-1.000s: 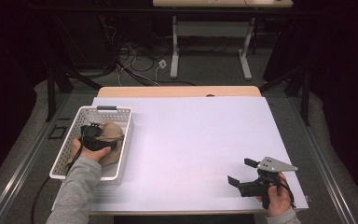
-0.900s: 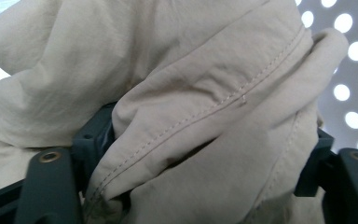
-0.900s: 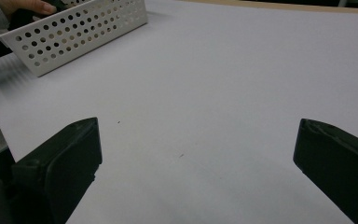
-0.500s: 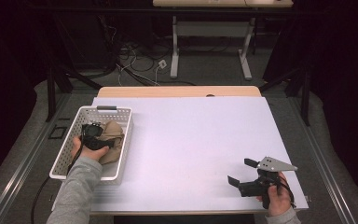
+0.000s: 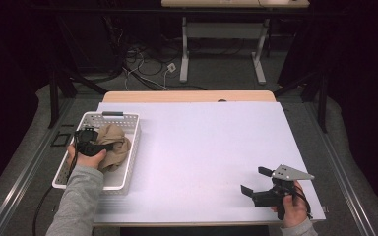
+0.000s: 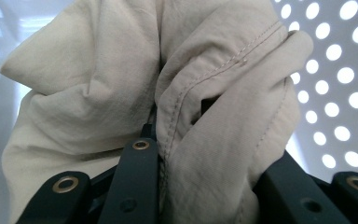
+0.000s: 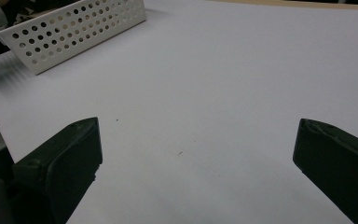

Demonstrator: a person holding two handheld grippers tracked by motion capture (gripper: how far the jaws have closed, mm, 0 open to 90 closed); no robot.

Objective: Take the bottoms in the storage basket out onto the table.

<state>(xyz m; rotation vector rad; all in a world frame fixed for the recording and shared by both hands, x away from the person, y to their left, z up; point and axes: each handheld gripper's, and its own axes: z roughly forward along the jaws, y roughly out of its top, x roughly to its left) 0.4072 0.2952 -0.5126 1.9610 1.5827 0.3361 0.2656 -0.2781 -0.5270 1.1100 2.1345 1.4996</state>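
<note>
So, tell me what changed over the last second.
The left tongs have just been closing and now pinch a fold of the beige garment in the white perforated basket. The right tongs stayed open, parked on the white table.

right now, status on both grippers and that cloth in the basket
Left gripper jaws just closing, pinching a fold of the beige cloth inside the white basket. Right gripper open, low over bare table. Nothing in the way.

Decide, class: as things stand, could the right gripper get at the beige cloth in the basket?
Probably not yet: the right gripper sits across the table, while the left gripper clamps the cloth inside the basket.
</note>
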